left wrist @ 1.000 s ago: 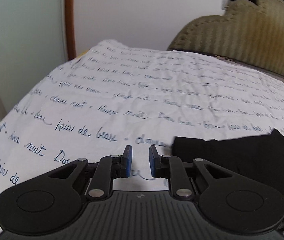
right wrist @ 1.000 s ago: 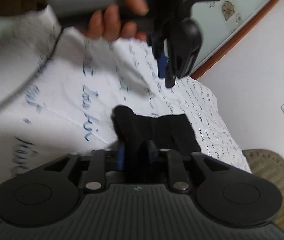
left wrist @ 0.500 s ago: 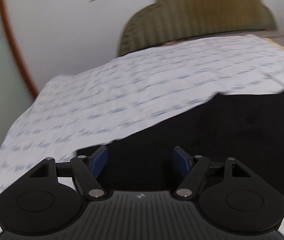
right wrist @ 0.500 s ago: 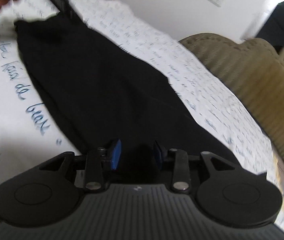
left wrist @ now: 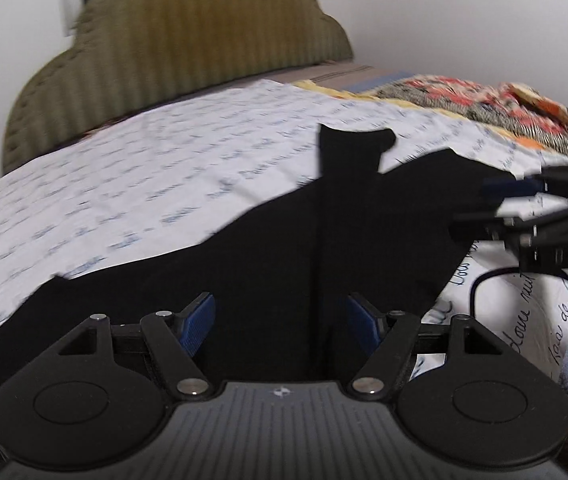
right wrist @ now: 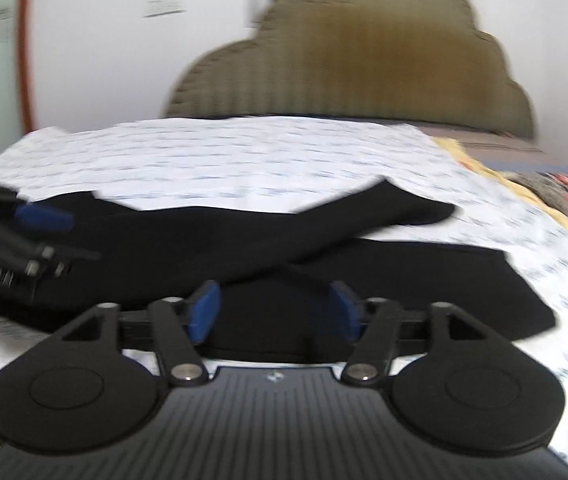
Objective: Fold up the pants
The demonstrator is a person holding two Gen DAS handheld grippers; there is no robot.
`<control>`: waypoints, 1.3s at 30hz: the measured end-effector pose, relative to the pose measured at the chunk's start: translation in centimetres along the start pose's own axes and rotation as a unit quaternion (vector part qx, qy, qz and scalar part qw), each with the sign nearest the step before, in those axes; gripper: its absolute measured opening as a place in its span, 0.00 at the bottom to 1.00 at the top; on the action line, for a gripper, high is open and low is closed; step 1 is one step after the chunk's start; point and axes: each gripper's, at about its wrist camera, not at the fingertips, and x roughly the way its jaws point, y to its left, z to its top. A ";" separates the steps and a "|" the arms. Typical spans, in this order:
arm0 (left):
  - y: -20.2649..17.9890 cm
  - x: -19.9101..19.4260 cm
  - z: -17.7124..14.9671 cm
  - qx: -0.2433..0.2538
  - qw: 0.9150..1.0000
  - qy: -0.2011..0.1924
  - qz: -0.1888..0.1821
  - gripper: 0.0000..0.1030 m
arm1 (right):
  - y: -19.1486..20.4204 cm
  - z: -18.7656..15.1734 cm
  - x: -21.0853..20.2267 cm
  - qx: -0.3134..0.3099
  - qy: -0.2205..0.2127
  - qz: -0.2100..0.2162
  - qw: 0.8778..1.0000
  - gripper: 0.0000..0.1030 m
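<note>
Black pants (left wrist: 303, 248) lie spread on a white sheet with blue handwriting (left wrist: 144, 184). In the right wrist view the pants (right wrist: 244, 240) show two legs crossing toward the right. My left gripper (left wrist: 282, 320) is open, its blue pads wide apart just above the near part of the pants. My right gripper (right wrist: 274, 308) is open too, its pads apart over a near edge of the pants. Each gripper shows in the other's view: the right one (left wrist: 531, 208) at the right edge, the left one (right wrist: 16, 240) at the left edge.
An olive padded headboard (left wrist: 188, 40) stands at the far end of the bed. A patterned red and black blanket (left wrist: 483, 100) lies at the right. White walls stand behind, with an orange-framed door (right wrist: 24, 40) at the left.
Both grippers have opened; the right one let go of the pants it was shut on. The pants went from a bunched heap to lying spread out. Both cameras swung toward the headboard.
</note>
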 end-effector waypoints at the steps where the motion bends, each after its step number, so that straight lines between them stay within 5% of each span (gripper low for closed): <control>1: -0.4 0.7 0.1 0.003 1.000 0.001 -0.002 0.70 | -0.7 0.0 0.1 0.006 0.001 -0.007 1.000 0.70; 5: -1.1 3.1 0.3 0.013 1.000 0.006 -0.009 0.55 | -3.9 1.8 1.6 0.053 0.001 -0.045 0.998 1.00; 7: -1.2 3.6 0.2 0.011 1.000 0.008 -0.021 0.35 | -6.0 3.7 3.5 0.078 0.008 -0.064 0.995 1.00; 10: -1.2 4.3 0.0 -0.001 0.999 0.013 -0.039 0.19 | -8.8 7.0 7.6 0.121 0.026 -0.084 0.989 1.00; 13: -1.9 4.3 -0.3 0.013 0.999 -0.001 -0.048 0.13 | -10.4 10.0 12.1 0.114 0.031 -0.074 0.990 1.00; 15: -2.6 4.4 -0.6 0.032 0.999 -0.007 -0.042 0.12 | -11.0 11.9 15.4 0.102 0.038 -0.068 0.992 0.95; 20: -3.1 4.6 -0.9 0.047 0.998 -0.014 -0.039 0.12 | -12.6 14.2 24.0 0.112 0.102 -0.091 0.984 0.49; 27: -3.8 4.6 -1.6 0.070 0.997 -0.028 -0.026 0.12 | -13.2 13.7 29.8 0.107 0.154 -0.130 0.973 0.44; 31: -3.9 4.5 -1.5 0.068 0.997 -0.030 -0.028 0.12 | -13.2 14.0 30.5 0.096 0.159 -0.146 0.972 0.06; 39: -3.9 4.5 -1.4 0.059 0.997 -0.028 -0.028 0.11 | -15.0 15.7 27.3 0.132 0.109 -0.142 0.975 0.03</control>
